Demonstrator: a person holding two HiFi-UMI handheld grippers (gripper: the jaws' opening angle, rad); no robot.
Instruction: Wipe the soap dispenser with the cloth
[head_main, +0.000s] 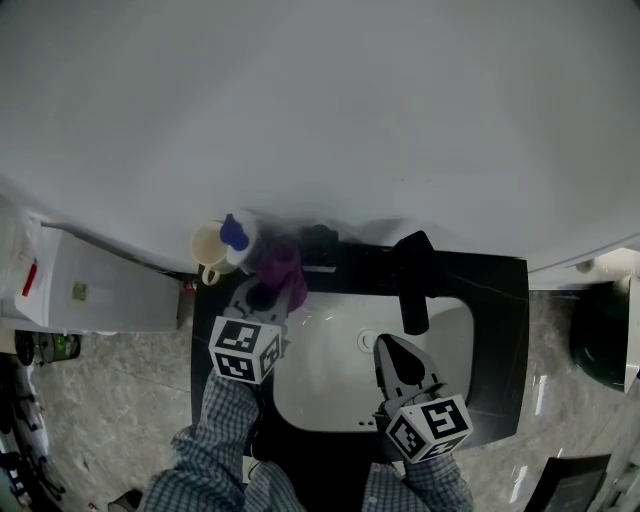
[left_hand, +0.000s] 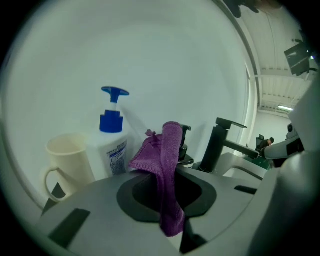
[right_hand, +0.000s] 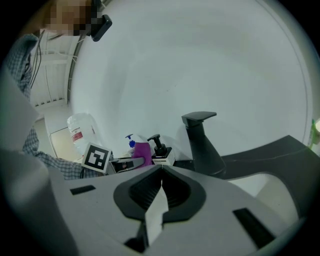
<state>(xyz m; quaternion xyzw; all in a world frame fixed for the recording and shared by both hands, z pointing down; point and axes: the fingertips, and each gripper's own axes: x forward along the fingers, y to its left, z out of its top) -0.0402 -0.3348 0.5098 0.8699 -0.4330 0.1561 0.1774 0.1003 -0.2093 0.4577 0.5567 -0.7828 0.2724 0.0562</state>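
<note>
Cloth (left_hand: 170, 165) partly hides black dispenser (left_hand: 184, 136); cup (left_hand: 67, 160) beside blue-pump bottle (left_hand: 113, 150).

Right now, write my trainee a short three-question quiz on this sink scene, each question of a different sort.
1. True or false: the right gripper holds the cloth.
2. In the left gripper view, what stands just left of the blue-pump soap dispenser? A) a mug B) a sponge C) a toothbrush
3. Fill in: the faucet is coloured ____.

Key: 1 false; 2 A; 3 black.
</note>
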